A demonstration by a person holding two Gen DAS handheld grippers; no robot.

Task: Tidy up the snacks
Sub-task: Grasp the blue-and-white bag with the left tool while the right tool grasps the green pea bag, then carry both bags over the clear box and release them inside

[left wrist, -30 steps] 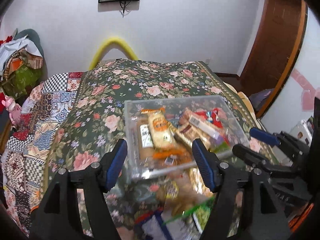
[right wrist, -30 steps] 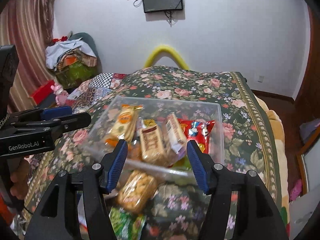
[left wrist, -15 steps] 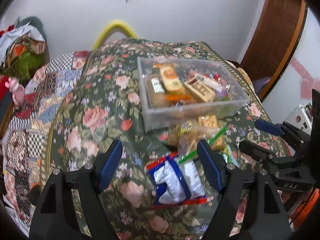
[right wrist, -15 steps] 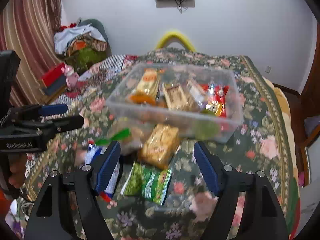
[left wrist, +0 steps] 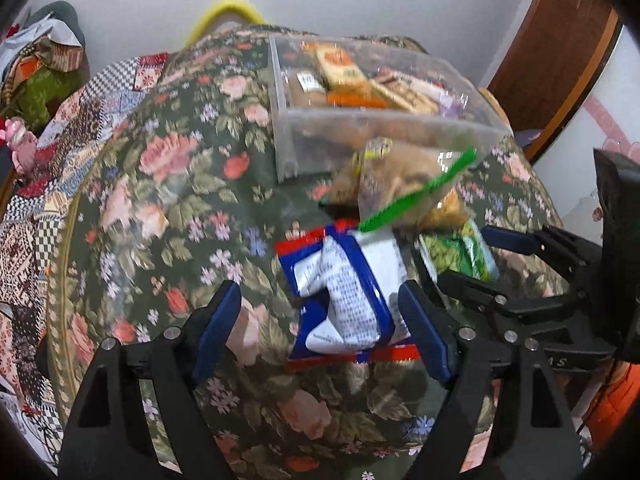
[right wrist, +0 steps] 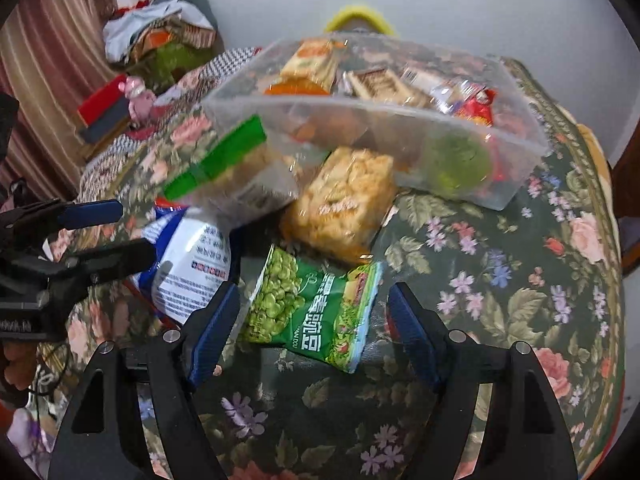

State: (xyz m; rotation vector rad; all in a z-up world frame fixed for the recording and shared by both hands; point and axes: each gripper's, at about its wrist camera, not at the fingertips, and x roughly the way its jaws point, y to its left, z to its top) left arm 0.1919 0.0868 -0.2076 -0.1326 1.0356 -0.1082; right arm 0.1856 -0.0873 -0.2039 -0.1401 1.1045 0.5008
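My left gripper and right gripper have both dropped toward the flowered bedspread since a second ago, when the clear snack bin filled the space between their fingers; it now sits at 12 o'clock, well beyond them. The left jaws are opening around the blue-and-white packet, not pressing it. The right jaws stand apart over the green pea bag, clear of its sides. The pea bag's Chinese label and the packet's fine print are too blurred to read. At 1 o'clock of the left gripper, a green-sealed clear bag covers other snacks; the bin's contents are smeared by motion.
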